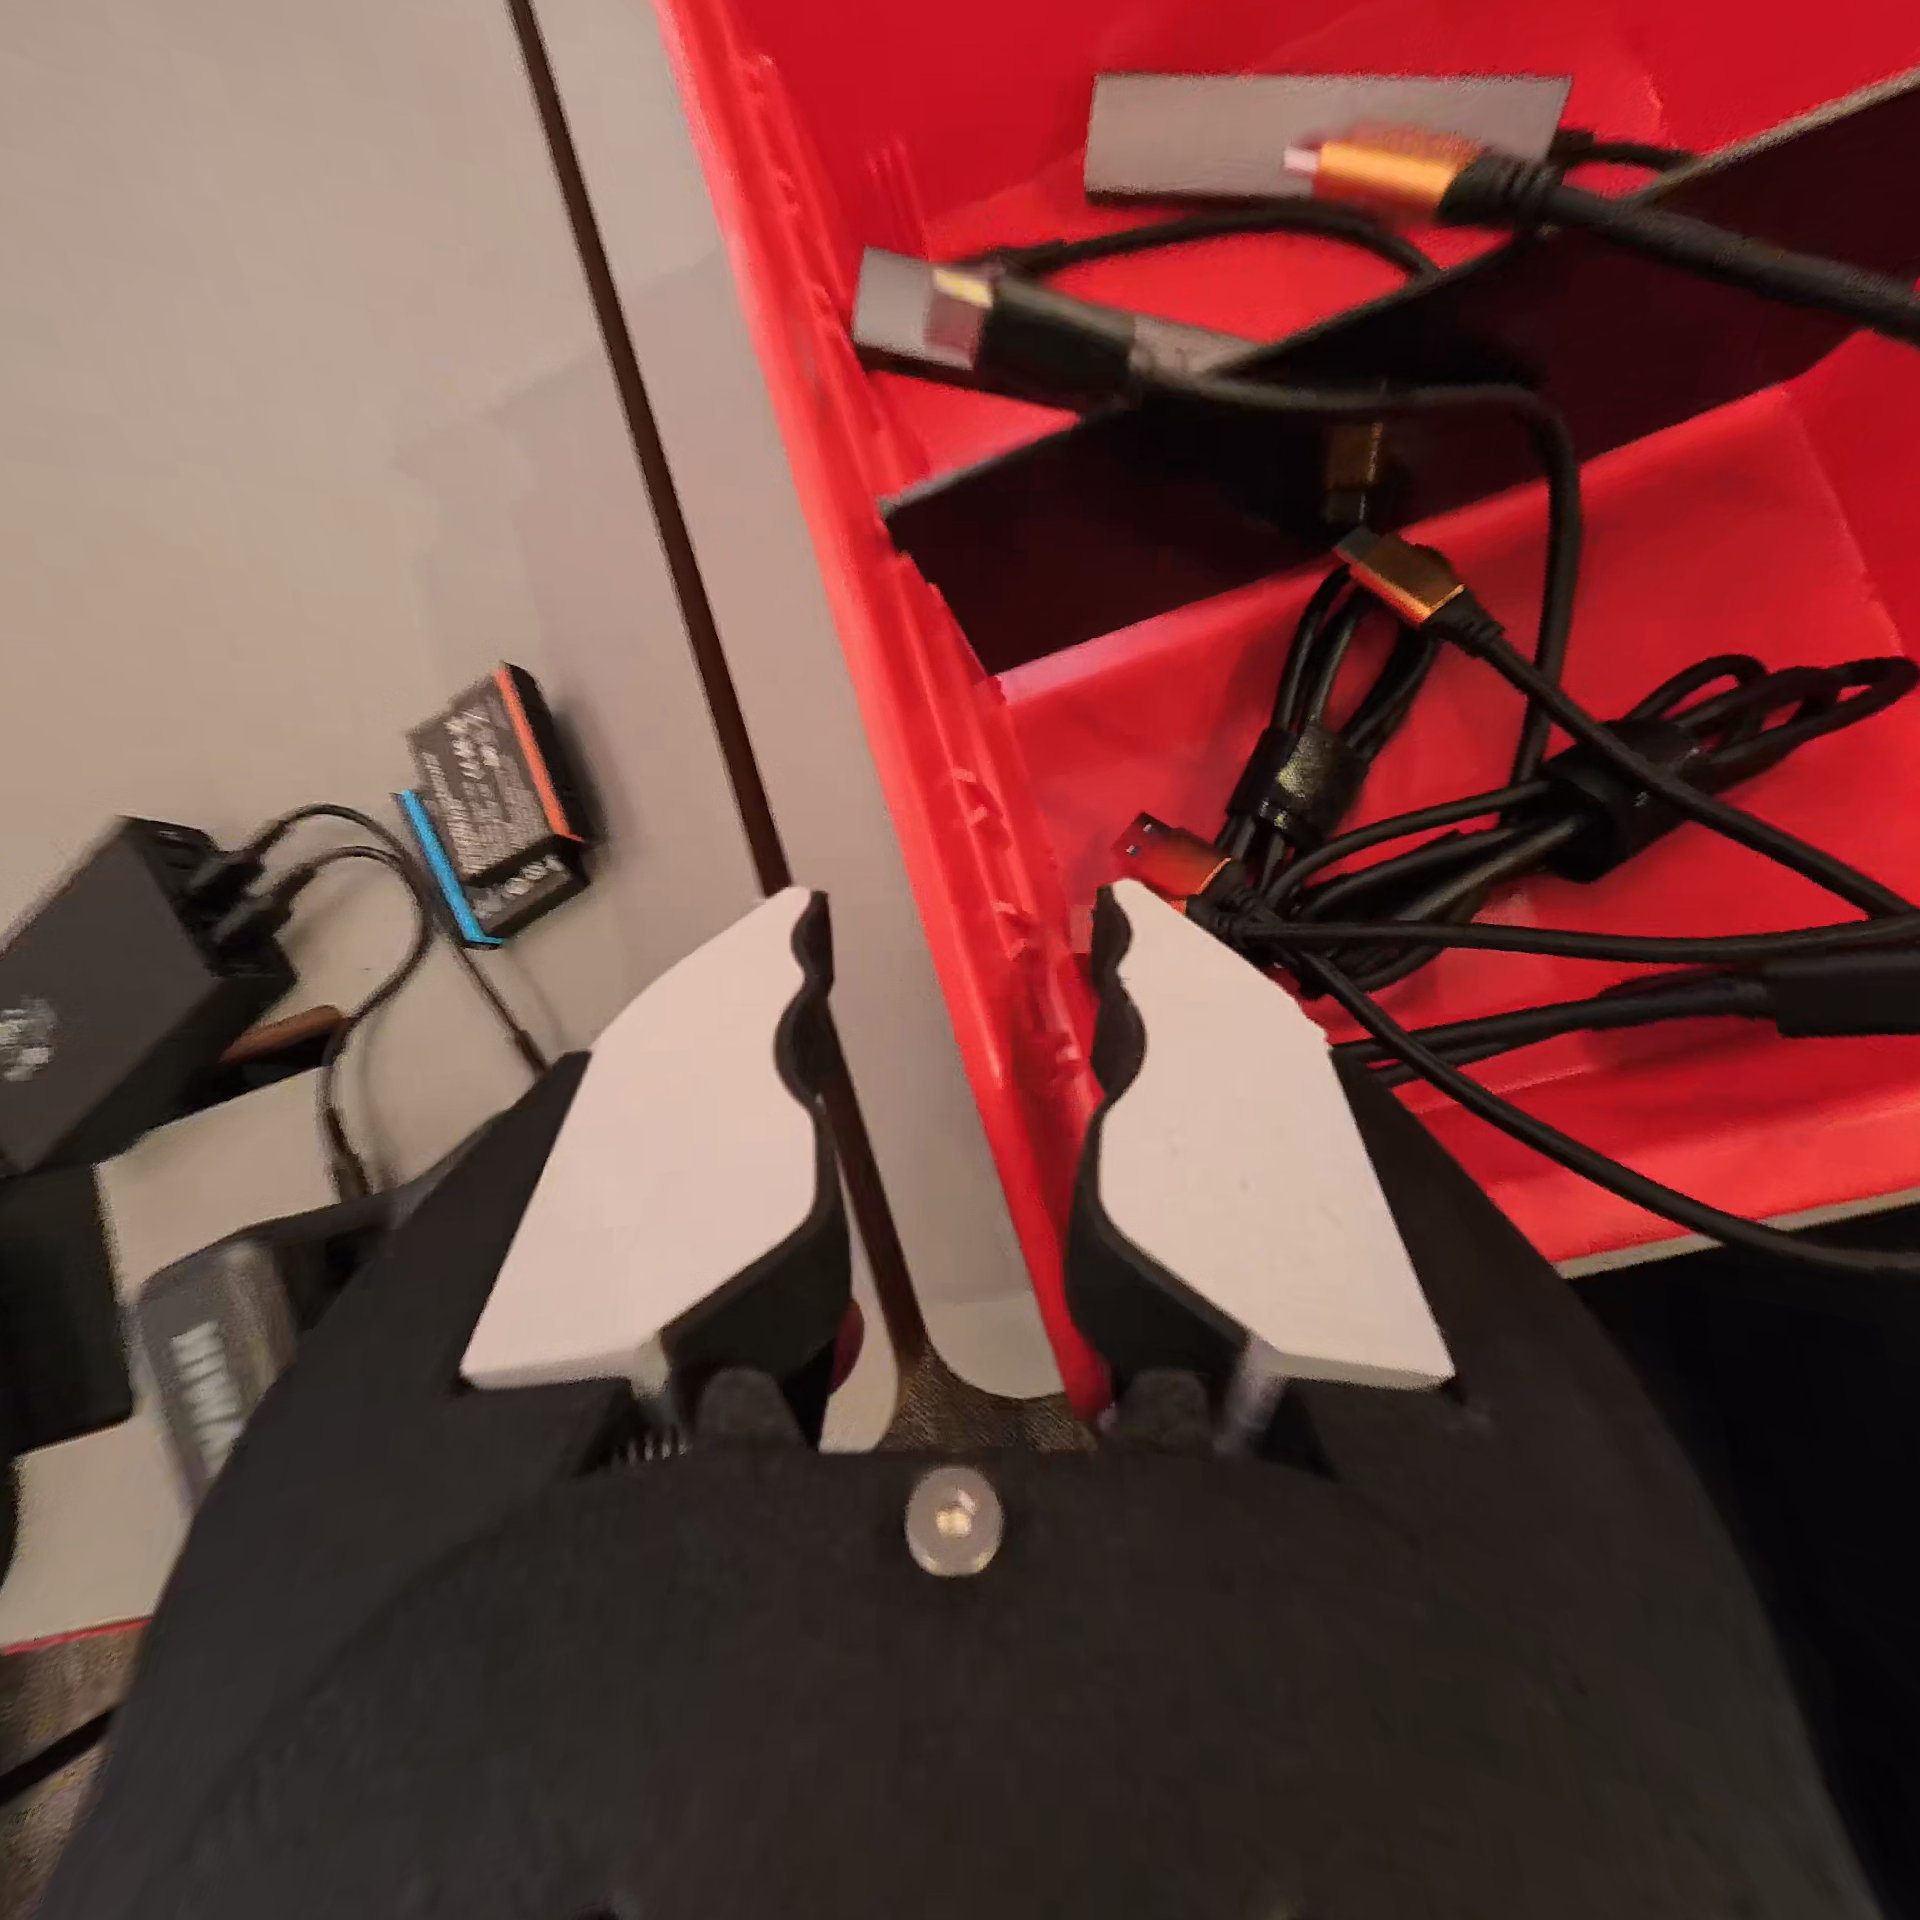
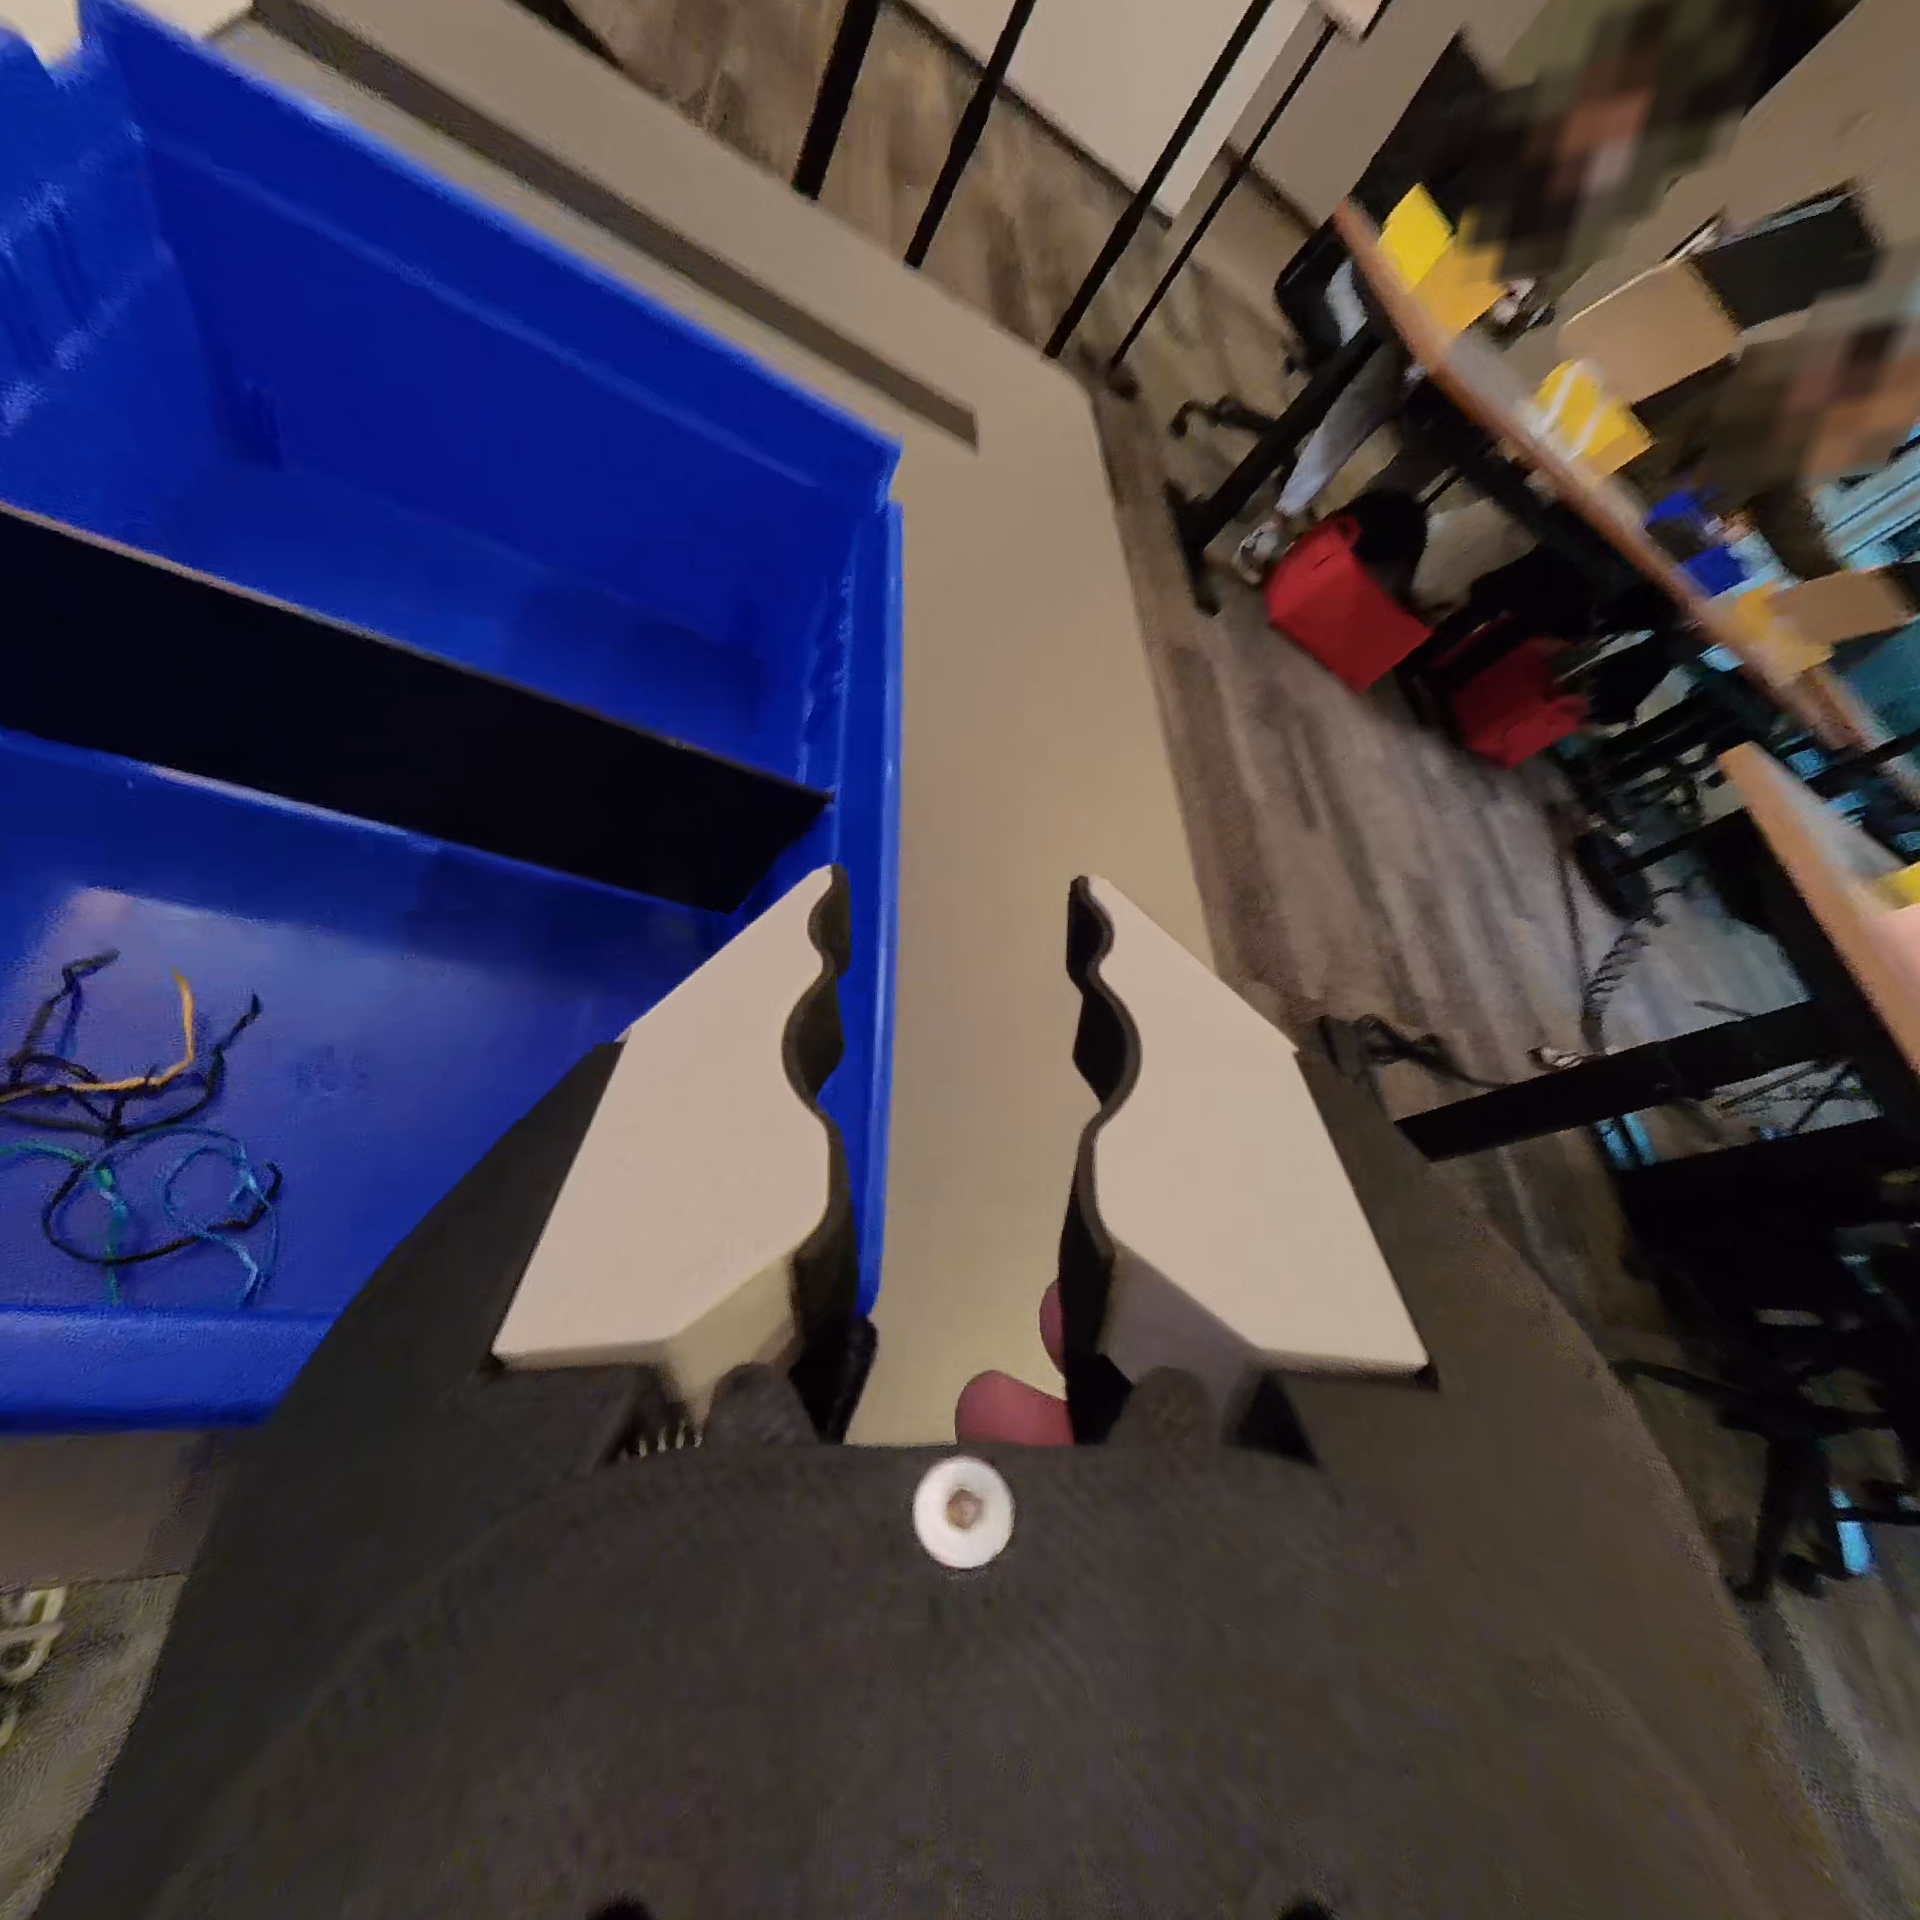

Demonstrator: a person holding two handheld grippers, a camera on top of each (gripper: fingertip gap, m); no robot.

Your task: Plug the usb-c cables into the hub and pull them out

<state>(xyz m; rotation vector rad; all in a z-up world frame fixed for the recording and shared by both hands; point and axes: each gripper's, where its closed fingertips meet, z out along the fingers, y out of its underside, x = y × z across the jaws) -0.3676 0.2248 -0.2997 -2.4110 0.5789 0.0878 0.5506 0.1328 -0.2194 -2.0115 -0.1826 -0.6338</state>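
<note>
**Both grippers empty above the bins, cables and hubs lying in the red one**

Through my left wrist camera, the left gripper (image 1: 961, 914) fills the lower half of the frame, its two pale fingers spread apart with nothing between them. Its right finger hangs over the rim of a red bin (image 1: 914, 665), which takes up the right side of the frame. In the bin's far compartment, at the upper right, a grey USB hub (image 1: 1195, 130) lies flat, and an orange-collared USB-C plug (image 1: 1382, 166) lies across it; I cannot tell whether it is plugged in. Just below it sits a second grey hub (image 1: 899, 301) with a black plug (image 1: 1039, 322) against it. A black divider (image 1: 1143, 520) separates these from the near compartment, where a tangle of black cables (image 1: 1507, 831) with orange-tipped ends lies at right centre. On the grey table (image 1: 260, 416) at lower left sit two batteries (image 1: 494, 805) and a black charger box (image 1: 114, 987).

Through my right wrist camera, the right gripper (image 2: 961, 894) is likewise spread open and holds nothing. A blue bin (image 2: 520, 416) fills the left side, with thin coloured wires (image 2: 135, 1122) in its near compartment at lower left.
</note>
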